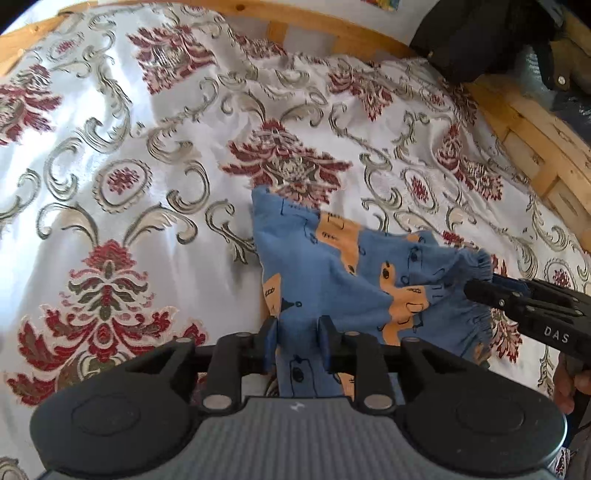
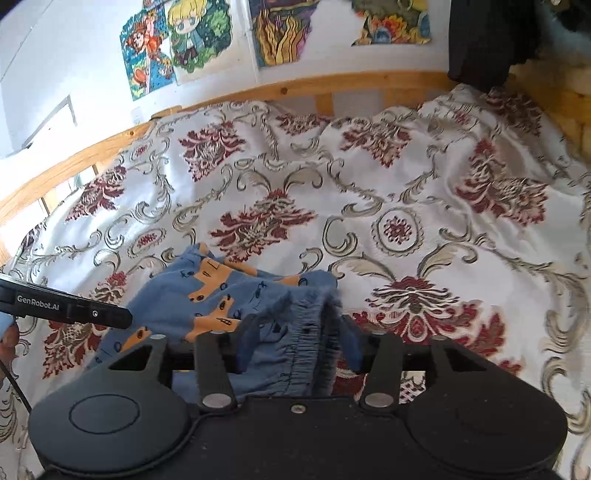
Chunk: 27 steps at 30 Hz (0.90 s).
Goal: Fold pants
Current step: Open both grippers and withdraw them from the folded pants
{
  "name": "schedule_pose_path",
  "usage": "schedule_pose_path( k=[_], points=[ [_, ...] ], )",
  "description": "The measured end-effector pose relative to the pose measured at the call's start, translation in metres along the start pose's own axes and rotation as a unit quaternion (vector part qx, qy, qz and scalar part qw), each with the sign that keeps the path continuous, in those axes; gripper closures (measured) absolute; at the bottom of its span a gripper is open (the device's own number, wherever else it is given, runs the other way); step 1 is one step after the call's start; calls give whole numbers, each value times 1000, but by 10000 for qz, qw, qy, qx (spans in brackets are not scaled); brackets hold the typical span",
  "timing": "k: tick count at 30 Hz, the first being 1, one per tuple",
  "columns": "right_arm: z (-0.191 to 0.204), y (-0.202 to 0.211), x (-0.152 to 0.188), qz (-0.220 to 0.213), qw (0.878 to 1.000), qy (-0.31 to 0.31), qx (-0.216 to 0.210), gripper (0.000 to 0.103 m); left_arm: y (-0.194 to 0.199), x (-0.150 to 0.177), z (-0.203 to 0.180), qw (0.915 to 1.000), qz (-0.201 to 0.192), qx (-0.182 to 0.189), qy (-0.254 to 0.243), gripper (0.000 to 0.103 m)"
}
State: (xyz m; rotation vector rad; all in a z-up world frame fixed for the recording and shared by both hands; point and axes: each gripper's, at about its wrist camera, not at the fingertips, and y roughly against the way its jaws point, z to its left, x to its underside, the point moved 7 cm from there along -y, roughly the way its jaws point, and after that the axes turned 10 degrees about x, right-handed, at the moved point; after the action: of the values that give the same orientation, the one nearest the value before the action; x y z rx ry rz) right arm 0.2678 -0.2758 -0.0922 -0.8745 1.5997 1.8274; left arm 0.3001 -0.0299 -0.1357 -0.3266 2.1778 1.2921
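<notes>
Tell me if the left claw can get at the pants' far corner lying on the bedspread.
Probably not yet: the left claw is shut on the pants, so it must let go first. Nothing lies over that corner.

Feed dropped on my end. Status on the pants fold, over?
Left tool shut on pants, right tool shut on waistband. Pants bunched, partly lifted off bedspread. Nothing in the way.

pants (image 1: pixel 332 266) lower part: tucked behind the left gripper (image 1: pixel 297 343), can't see it
right gripper (image 1: pixel 476 288) pads: buried in the waistband, no idea how they sit
dark clothing (image 1: pixel 480 33): cut off at the frame edge
</notes>
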Motion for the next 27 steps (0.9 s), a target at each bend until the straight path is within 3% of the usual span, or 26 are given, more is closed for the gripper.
schedule_pose_path(
  k=[3, 4, 6, 8, 10, 13, 19, 27],
  points=[
    [3, 24, -2, -200, 9997, -42, 112, 32, 15, 1, -6, 9999, -147, 4, 38, 61],
    [4, 32, -3, -275, 9995, -43, 154, 30, 20, 2, -9, 9998, -205, -23, 43, 49],
    [6, 50, -5, -431, 9987, -51, 259, 21, 34, 3, -14, 9993, -364, -129, 4, 36],
    [9, 67, -4, -568, 9976, -102, 374, 17, 50, 5, -22, 9983, -522, -243, -100, 31],
    [13, 82, -2, -664, 9967, -175, 424, 12, 65, 7, -28, 9970, -682, -339, -128, 16],
    [24, 107, 6, -798, 9957, -161, 440, 4, 91, 15, -35, 9939, -977, -512, -89, 6],
    [44, 148, 27, -925, 9947, -89, 430, 1, 137, 48, -44, 9882, -1259, -857, -163, 0],
    [55, 169, 49, -886, 9950, 66, 454, 1, 162, 89, -47, 9867, -1215, -1058, -204, 0]
  ],
)
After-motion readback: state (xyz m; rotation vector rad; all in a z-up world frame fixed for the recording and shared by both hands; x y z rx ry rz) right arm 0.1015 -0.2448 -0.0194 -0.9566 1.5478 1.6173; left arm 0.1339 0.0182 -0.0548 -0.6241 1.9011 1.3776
